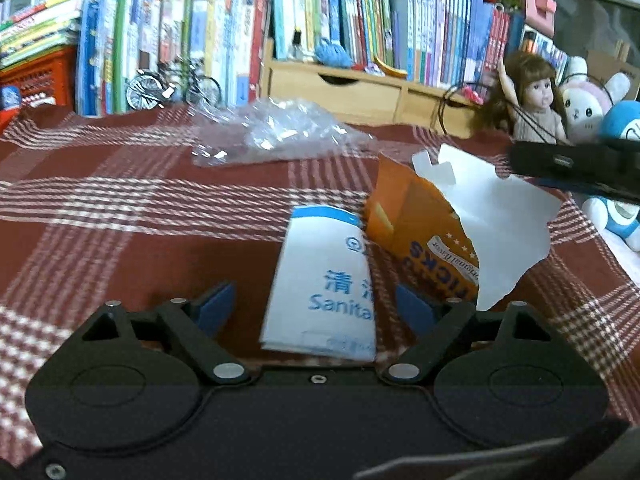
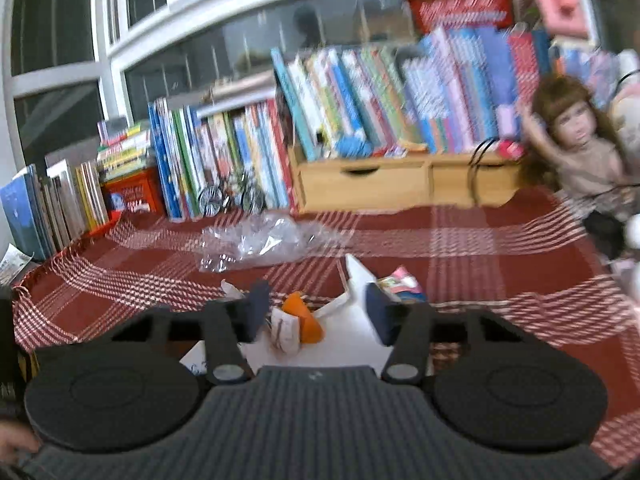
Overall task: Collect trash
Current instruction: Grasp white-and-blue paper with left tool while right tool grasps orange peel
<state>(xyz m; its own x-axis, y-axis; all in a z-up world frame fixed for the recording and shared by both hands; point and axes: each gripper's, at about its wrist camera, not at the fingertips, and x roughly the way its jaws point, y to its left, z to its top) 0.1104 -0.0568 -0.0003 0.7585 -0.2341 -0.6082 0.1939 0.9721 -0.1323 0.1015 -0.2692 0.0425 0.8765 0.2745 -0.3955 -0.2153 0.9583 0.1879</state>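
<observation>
- The left gripper (image 1: 316, 306) hangs over a red checked tablecloth (image 1: 120, 216), its blue pads spread wide and touching nothing: released.
- Between those pads, without contact, lies a white and blue sanitary bag (image 1: 324, 280), flat on the cloth and running from the gripper toward 12 o'clock.
- Just beside the bag, at about 2 o'clock from the left gripper, sits a torn orange snack box (image 1: 416, 224) with its white inside flap (image 1: 500, 232) opened outward; box and bag look to touch at the near corner.
- Farther off at 11 to 12 o'clock lies a crumpled clear plastic wrapper (image 1: 276, 132), well apart from the bag.
- At 3 o'clock in the left wrist view a black part of the other tool (image 1: 576, 168) pokes in over the box flap.
- The right gripper (image 2: 316, 312) stands partly closed; the same snack box (image 2: 304, 320) shows crumpled between the pads, orange piece and white card together. The picture is blurred, so I cannot tell whether the pads press on it.
- A small pink and white wrapper (image 2: 400, 282) lies just past the right pad, at 1 o'clock.
- The clear plastic wrapper (image 2: 256, 244) sits at 11 o'clock from the right gripper.
- Behind the table stand rows of books (image 1: 224, 40), a wooden drawer unit (image 1: 352, 88), a toy bicycle (image 1: 172, 88) and a doll (image 1: 536, 96).
</observation>
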